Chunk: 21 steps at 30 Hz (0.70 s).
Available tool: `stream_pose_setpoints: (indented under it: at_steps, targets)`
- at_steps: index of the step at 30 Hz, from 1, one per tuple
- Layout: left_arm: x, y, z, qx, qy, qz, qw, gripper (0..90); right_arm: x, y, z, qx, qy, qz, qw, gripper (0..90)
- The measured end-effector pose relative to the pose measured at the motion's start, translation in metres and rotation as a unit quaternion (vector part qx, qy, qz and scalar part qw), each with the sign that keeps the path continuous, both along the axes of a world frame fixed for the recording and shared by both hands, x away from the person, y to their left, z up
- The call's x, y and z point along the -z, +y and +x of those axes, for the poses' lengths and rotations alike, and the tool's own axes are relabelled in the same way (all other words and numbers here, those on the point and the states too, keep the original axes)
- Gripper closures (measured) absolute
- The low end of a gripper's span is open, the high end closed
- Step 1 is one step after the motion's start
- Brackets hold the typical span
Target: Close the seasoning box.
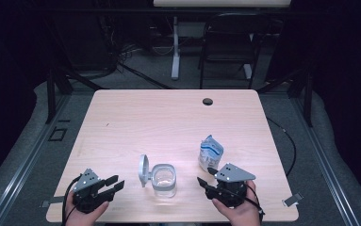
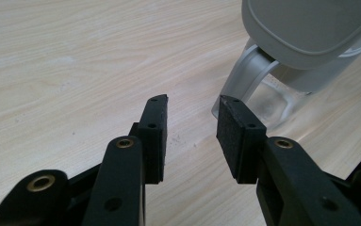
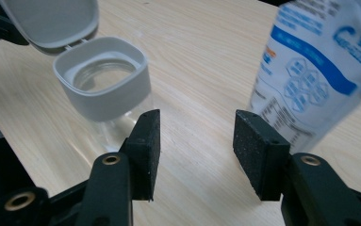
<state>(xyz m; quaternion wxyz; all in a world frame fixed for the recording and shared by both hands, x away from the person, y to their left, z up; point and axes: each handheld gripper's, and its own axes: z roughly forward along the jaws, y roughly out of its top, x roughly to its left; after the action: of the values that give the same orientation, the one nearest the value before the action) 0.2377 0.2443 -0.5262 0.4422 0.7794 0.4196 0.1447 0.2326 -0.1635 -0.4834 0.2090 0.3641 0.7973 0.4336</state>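
A clear square jar [image 1: 163, 181] with a grey collar stands near the table's front edge, its hinged grey lid [image 1: 143, 169] flipped up on the left. A white and blue pouch [image 1: 210, 151] stands upright to its right. My left gripper [image 1: 113, 183] rests left of the jar, open, nothing between its pads; the left gripper view has the jar [image 2: 282, 101] and lid [image 2: 310, 26] just ahead at the right. My right gripper [image 1: 205, 177] sits between jar and pouch, open and holding nothing. Its view has the jar [image 3: 103, 84] left and the pouch [image 3: 310, 70] right.
The light wooden table [image 1: 168, 122] has a dark cable hole [image 1: 208, 101] near its far edge. A chair [image 1: 227, 42] and a desk leg [image 1: 175, 47] stand on the floor beyond. Cables trail from both grippers off the front edge.
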Motion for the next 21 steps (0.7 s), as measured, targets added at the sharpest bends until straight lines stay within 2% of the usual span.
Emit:
stream_pose_setpoints:
  at_steps: [4,7,9,13,14,18,21]
  targets:
    - [0.003,0.002,-0.001,0.005,0.002,-0.002,1.0000,63.0,0.001,-0.007,-0.001,0.008,-0.003,-0.001,1.0000,54.0]
    - [0.005,0.003,0.000,0.008,0.001,-0.001,1.0000,62.4,0.000,-0.014,-0.004,0.015,-0.006,0.008,0.9998,54.6]
    - [0.006,0.004,0.001,0.009,0.003,0.007,0.9999,61.9,0.001,-0.020,-0.006,0.029,-0.006,0.013,0.9995,52.8]
    - [0.007,0.006,0.000,0.009,0.002,0.005,0.9999,61.4,0.003,-0.027,-0.006,0.045,-0.004,0.017,0.9988,49.1]
    - [0.008,0.007,0.001,0.007,0.000,0.003,1.0000,61.1,0.005,-0.032,-0.004,0.057,-0.008,0.017,0.9982,45.2]
    - [0.009,0.009,0.001,0.008,0.006,0.008,0.9999,61.1,0.009,-0.038,0.003,0.081,-0.019,0.014,0.9965,41.0]
    - [0.011,0.011,0.001,0.007,0.008,0.009,0.9999,61.1,0.015,-0.040,0.013,0.093,-0.013,0.010,0.9955,40.1]
